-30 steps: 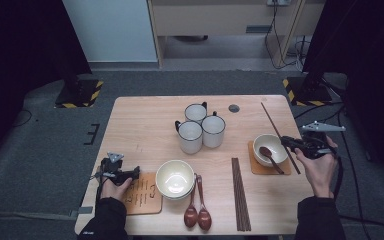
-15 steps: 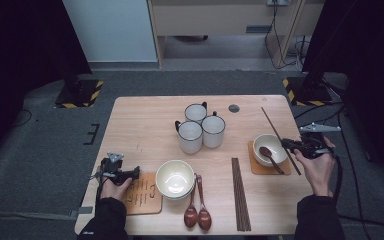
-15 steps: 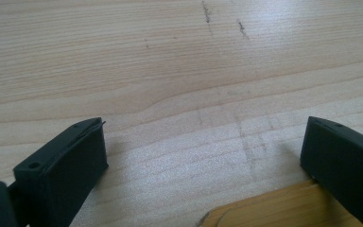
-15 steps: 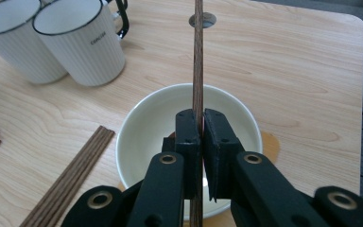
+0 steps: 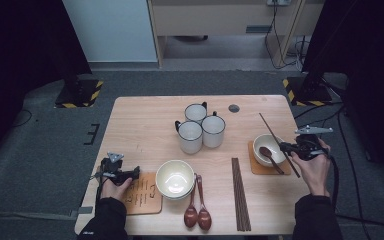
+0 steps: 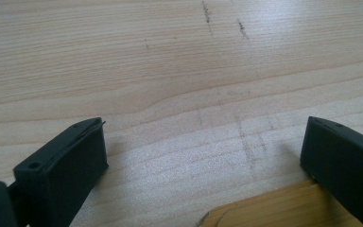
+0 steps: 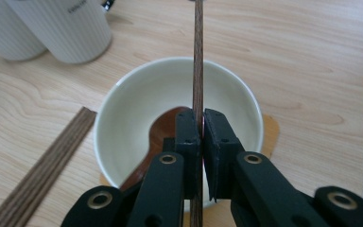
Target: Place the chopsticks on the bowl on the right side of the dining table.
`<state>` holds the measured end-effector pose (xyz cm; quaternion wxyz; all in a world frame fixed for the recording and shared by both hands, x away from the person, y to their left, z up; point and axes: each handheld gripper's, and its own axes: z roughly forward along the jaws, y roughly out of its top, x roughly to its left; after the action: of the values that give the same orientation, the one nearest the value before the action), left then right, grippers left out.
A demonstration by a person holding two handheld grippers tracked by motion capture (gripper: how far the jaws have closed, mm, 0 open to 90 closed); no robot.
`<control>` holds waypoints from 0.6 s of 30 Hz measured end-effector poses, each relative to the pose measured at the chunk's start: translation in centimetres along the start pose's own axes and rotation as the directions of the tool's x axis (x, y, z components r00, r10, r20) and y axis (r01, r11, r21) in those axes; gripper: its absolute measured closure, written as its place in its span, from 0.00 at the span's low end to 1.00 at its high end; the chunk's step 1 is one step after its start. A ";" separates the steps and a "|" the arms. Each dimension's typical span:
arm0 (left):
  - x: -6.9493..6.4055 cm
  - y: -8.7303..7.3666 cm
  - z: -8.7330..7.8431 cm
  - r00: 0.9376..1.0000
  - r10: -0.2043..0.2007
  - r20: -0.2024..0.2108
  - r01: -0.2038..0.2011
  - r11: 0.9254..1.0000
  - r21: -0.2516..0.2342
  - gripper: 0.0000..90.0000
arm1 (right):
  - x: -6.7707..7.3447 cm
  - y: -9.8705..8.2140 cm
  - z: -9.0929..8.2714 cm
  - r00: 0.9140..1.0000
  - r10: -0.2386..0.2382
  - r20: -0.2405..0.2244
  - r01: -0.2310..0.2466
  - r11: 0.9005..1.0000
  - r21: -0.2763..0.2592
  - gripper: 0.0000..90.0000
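Right gripper view, chopstick [image 7: 198,56] over bowl [image 7: 123,137], mugs [image 7: 61,28] nr

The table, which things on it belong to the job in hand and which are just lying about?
In the job:
- right hand-held gripper, shut on the chopstick
- small bowl holding a spoon, on its coaster

Lying about:
- three mugs
- stacked bowls
- two spoons
- chopstick bundle
- left hand-held gripper, open, idle

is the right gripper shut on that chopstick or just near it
Shut on it: in the right gripper view the right gripper has both jaws pressed against the chopstick, over the bowl holding a spoon.
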<state>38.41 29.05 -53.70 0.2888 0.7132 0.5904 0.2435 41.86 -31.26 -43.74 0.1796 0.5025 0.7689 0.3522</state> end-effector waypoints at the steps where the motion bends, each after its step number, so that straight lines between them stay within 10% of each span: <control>1: 0.0 0.0 0.0 1.000 0.000 0.000 0.000 1.000 0.000 0.00 | -0.1 -0.2 0.1 1.000 0.005 0.001 -0.005 1.000 0.005 0.95; 18: 0.0 0.0 0.0 1.000 0.000 0.000 0.000 1.000 0.000 0.00 | 0.7 -0.4 1.7 0.999 -0.038 -0.007 0.038 0.998 0.052 0.94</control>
<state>38.41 29.05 -53.70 0.2890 0.7132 0.5904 0.2436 42.39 -30.14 -45.20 0.1710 0.4915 0.7876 0.3300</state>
